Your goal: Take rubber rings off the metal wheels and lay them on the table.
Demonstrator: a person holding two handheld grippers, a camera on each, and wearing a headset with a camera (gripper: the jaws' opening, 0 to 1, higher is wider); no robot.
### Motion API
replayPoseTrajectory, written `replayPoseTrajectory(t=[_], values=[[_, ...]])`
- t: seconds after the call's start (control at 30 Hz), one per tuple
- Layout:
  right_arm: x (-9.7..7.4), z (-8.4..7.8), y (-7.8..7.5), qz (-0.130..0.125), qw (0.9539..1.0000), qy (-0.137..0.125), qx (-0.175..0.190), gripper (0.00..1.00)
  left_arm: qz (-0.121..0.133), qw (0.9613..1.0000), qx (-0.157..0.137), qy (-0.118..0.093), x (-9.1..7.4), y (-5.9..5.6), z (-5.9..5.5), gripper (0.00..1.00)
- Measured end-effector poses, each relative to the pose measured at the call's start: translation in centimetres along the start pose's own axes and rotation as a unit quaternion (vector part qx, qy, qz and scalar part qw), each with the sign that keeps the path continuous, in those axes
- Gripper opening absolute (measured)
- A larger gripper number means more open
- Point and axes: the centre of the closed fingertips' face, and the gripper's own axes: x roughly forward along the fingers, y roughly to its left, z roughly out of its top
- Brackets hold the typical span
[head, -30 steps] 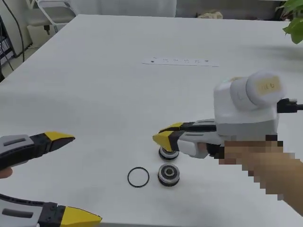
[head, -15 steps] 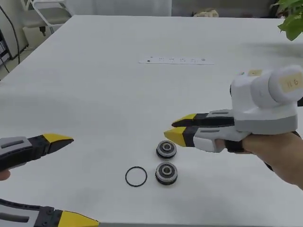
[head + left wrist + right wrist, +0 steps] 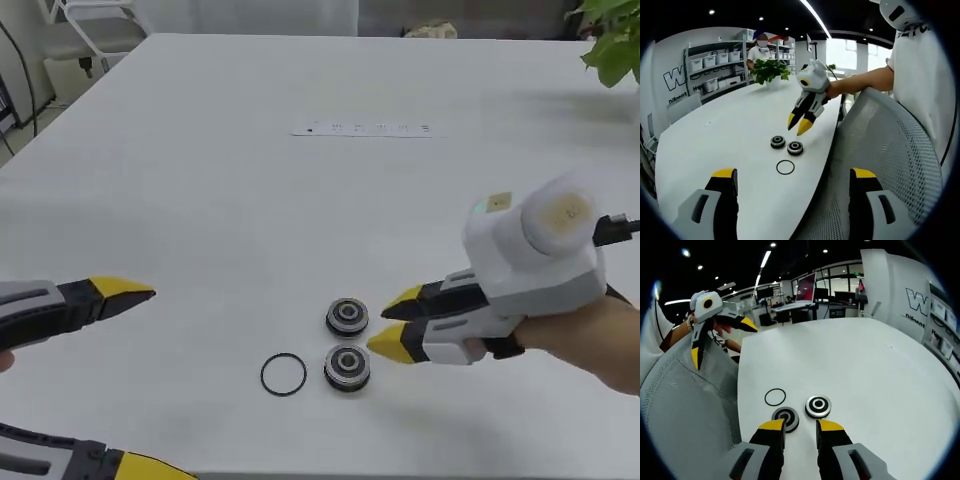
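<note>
Holding right gripper (image 3: 395,322) level and narrowly parted, just beside two round black-and-silver metal wheels (image 3: 347,367) and thin black rubber ring (image 3: 283,374) on white desk (image 3: 300,220), and left gripper (image 3: 148,378) spread wide.

On the flat white table (image 3: 250,200) two round metal wheels lie close together, the farther wheel (image 3: 347,317) behind the nearer wheel (image 3: 347,367); a thin black rubber ring (image 3: 283,374) lies just left of the nearer wheel; the yellow-tipped right gripper (image 3: 380,326) is just right of both; the yellow-tipped left gripper (image 3: 170,385) is well apart, far left.
</note>
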Motion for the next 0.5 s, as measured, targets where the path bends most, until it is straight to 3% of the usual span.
replayPoseTrajectory(t=[0.13,0.27,0.37,0.5], values=[[0.6,-1.1,0.9,0.019,0.9994,0.026,-0.013,0.23,-0.002,1.0000,0.000,-0.004,0.2,-0.2,0.9,0.90],[1.0,-1.9,1.1,0.026,0.9987,0.041,-0.016,0.26,-0.013,0.9993,0.018,-0.031,0.7,-0.8,3.2,0.88],[1.2,-2.2,1.3,0.031,0.9982,0.047,-0.018,0.27,-0.041,0.9972,0.032,-0.053,1.0,-1.6,4.9,0.88],[1.5,-2.6,1.7,0.040,0.9976,0.053,-0.021,0.29,-0.055,0.9948,0.062,-0.061,1.5,-1.9,6.7,0.87]])
